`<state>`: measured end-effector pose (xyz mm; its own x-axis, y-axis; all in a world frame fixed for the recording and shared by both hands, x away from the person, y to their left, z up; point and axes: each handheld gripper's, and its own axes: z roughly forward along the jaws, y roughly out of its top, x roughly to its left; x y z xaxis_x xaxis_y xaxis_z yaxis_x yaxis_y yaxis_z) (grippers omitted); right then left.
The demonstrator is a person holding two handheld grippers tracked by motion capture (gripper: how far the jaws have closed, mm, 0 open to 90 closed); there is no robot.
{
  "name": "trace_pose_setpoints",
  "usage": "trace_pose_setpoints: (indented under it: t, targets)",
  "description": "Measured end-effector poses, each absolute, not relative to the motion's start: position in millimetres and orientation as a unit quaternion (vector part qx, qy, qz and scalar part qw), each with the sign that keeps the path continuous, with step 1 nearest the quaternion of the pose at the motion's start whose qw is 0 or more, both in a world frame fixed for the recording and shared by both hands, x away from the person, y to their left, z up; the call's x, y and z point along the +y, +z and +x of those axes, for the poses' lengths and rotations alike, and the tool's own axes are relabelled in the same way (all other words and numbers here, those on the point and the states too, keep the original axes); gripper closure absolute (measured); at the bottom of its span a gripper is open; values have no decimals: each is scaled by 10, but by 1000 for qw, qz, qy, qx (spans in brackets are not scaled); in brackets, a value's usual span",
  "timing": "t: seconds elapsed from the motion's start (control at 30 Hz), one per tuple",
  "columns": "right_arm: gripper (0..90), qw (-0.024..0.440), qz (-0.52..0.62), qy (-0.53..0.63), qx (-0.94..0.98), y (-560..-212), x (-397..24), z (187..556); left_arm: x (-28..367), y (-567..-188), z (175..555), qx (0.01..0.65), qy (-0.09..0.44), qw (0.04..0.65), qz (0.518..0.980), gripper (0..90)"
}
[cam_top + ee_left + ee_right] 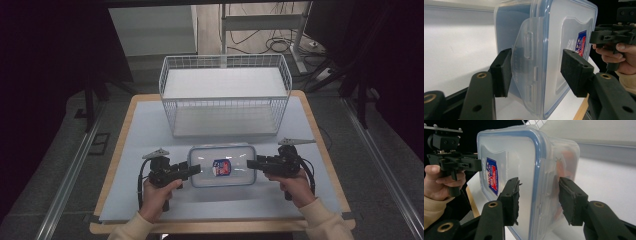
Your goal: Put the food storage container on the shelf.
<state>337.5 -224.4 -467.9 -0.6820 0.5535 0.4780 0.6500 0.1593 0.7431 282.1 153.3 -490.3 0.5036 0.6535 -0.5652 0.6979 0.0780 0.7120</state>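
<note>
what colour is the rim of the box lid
Blue, on a clear lid; right gripper view.

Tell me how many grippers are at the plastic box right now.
2. The left gripper is at the left end of the plastic box, over its side flap. The right gripper is at the box's right end, jaws either side of the lid edge.

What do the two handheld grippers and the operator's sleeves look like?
Both the left gripper and the right gripper are matte black pistol-grip units, each topped by a grey three-cornered plate and trailing a black cable. The jaws are black bars with brass-ringed pivot holes and black foam pads. The person's sleeves are cream.
</note>
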Motion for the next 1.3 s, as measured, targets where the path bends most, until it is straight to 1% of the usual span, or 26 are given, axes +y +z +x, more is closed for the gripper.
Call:
trace_pose_setpoints:
  t: [0.6, 0.93, 1.3]
  targets:
    - [525, 25, -388, -522, -759, -4469, -2236, 3424, 1536, -4746, 2901, 490, -17, 547, 679, 439]
    - [525, 17, -382, -532, -755, -4313, -2249, 3440, 1525, -4537, 2960, 480, -5, 552, 682, 439]
    - [526, 1, -376, -541, -752, -4051, -2268, 3493, 1523, -4260, 3085, 467, 4, 561, 684, 440]
